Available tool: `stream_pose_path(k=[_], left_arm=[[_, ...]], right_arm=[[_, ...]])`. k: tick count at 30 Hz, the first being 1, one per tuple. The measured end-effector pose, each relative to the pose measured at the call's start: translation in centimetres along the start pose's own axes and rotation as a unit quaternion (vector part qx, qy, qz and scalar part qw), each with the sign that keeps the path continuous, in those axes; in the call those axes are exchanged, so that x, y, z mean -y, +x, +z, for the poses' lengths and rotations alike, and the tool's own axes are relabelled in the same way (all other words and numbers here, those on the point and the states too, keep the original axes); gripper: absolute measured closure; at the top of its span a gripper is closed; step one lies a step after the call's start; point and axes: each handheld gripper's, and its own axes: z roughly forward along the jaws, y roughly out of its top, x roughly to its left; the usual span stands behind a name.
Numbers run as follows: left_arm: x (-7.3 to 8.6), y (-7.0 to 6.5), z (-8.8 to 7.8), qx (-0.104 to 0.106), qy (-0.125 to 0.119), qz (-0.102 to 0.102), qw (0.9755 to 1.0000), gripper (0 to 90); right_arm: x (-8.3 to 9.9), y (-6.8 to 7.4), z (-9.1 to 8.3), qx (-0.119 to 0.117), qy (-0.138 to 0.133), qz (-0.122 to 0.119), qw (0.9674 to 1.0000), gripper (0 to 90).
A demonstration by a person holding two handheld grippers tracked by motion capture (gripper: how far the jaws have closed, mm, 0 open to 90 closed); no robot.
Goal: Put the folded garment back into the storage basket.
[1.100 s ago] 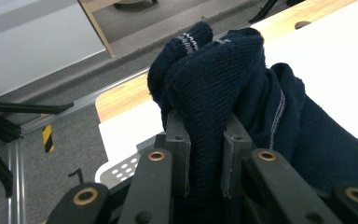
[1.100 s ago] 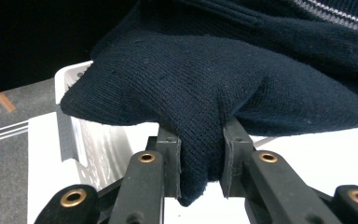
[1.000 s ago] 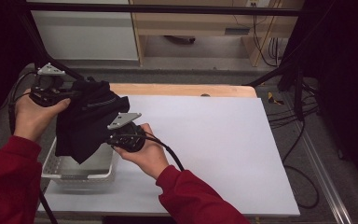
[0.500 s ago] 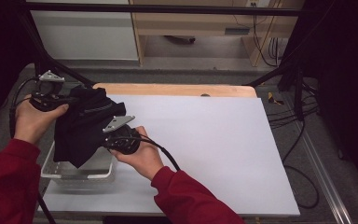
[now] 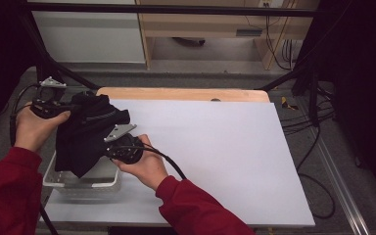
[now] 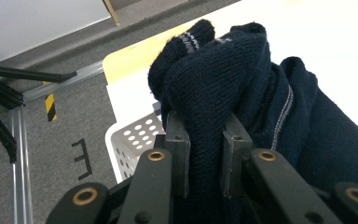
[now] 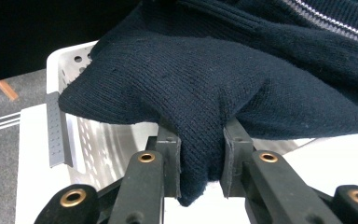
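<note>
A dark navy knitted sweater (image 5: 88, 132) with thin grey stripes hangs folded between both grippers, over a white perforated basket (image 5: 58, 180) at the table's left front. My left gripper (image 5: 61, 106) is shut on the sweater's upper left edge; its pads pinch a thick bunch of knit (image 6: 205, 158). Lower and to the right, my right gripper (image 5: 108, 149) is shut on another fold of the sweater (image 7: 200, 163). The sweater's lower end dips toward the basket (image 7: 93, 140).
The white table sheet (image 5: 215, 147) stretches wide to the right. A wooden strip (image 5: 186, 94) runs along the far edge. Metal frame rails (image 6: 23, 154) and grey floor lie left of the table, and black cables (image 5: 318, 117) trail at the right.
Both hands have sunk a little with the sweater, carrying it lower over the basket. The grips look the same.
</note>
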Motion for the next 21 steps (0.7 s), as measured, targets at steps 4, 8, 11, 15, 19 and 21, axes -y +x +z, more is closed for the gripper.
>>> stream_pose_path(k=[4,8,11,15,19,21], left_arm=[[0.23,0.13,0.28,-0.004,0.003,-0.001,1.0,76.8],[0.37,0.45,0.3,-0.011,0.003,-0.006,0.9999,76.8],[0.43,0.56,0.34,-0.013,0.006,-0.006,0.9999,76.9],[0.55,0.62,0.38,-0.018,0.013,-0.005,0.9997,76.9],[0.65,0.69,0.43,-0.017,0.018,-0.004,0.9997,76.9],[0.68,0.73,0.49,-0.018,0.023,-0.002,0.9996,76.9]], right_arm=[[0.08,-0.02,0.31,-0.005,0.001,-0.002,1.0,73.3],[-0.01,-0.2,0.43,-0.008,-0.005,0.001,1.0,73.3],[-0.05,-0.2,0.59,-0.008,-0.004,0.0,1.0,73.3],[-0.09,-0.07,0.77,-0.014,-0.003,-0.004,0.9999,73.3],[-0.05,0.0,0.91,-0.018,-0.002,-0.006,0.9998,73.2],[-0.02,0.01,0.99,-0.02,-0.001,-0.005,0.9998,73.1]])
